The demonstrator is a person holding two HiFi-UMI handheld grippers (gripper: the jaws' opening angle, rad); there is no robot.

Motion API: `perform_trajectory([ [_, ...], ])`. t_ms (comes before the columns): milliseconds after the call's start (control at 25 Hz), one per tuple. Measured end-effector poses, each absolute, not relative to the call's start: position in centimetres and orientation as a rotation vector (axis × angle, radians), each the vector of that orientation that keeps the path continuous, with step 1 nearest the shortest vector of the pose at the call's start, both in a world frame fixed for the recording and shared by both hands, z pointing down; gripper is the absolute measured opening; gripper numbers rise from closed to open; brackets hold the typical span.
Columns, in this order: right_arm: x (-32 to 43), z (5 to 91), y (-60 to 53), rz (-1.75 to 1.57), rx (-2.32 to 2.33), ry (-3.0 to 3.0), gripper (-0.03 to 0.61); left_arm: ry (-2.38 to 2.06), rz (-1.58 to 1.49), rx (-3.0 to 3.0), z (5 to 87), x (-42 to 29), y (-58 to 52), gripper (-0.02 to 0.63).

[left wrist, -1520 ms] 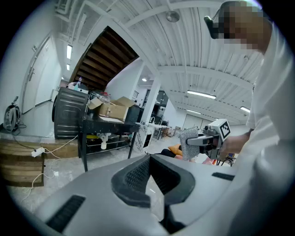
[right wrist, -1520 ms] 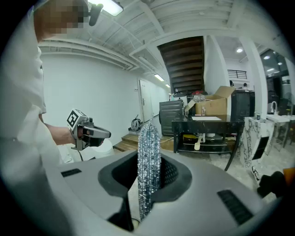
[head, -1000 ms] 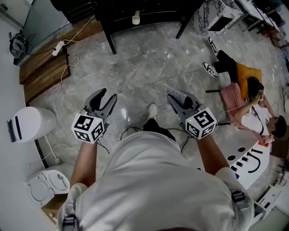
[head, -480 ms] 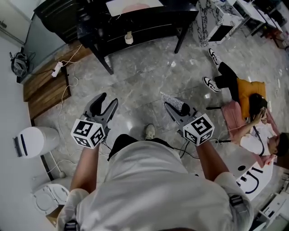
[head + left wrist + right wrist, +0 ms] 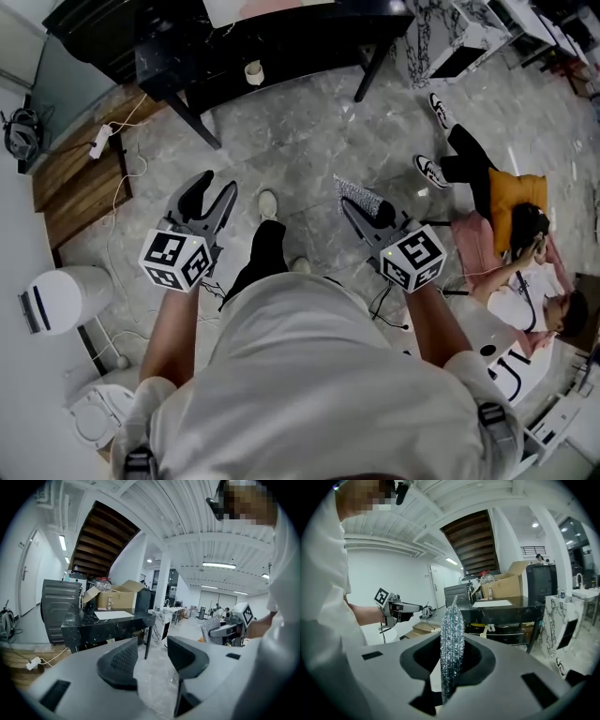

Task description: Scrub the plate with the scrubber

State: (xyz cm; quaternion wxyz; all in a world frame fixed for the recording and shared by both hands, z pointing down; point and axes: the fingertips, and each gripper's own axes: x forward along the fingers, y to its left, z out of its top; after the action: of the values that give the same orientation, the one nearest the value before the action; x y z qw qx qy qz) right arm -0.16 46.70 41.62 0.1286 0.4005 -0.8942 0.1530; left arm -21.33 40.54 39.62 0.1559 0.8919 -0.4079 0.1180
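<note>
Black table (image 5: 281, 37) sits nearer the top of frame than a second ago; person walking toward it. Right gripper (image 5: 364, 212) pinches scrubber (image 5: 452, 639), held upright, edge-on. Left gripper (image 5: 213, 193) spread, empty. Plate not visible, presumably ahead on table.

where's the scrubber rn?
The scrubber is pinched in the right gripper, right of centre in the head view, over the floor and short of the black table.

Glittery, rough scrubber (image 5: 452, 639); glossy black marble table (image 5: 105, 620); polished stone floor (image 5: 300, 141).
</note>
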Motion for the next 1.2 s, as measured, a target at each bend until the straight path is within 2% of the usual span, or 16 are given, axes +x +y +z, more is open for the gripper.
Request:
perform_trajectory([
  [720,-1.5,39.5,20.7,0.397,1.33,-2.485,0.078,-0.993,0.305,2.606,40.2,-21.6,11.2,0.184],
  [1200,6.6,39.2,9.4,0.392,1.287,-2.547,0.078,-1.079,0.339,2.504,41.8,-15.0,-0.6,0.176],
])
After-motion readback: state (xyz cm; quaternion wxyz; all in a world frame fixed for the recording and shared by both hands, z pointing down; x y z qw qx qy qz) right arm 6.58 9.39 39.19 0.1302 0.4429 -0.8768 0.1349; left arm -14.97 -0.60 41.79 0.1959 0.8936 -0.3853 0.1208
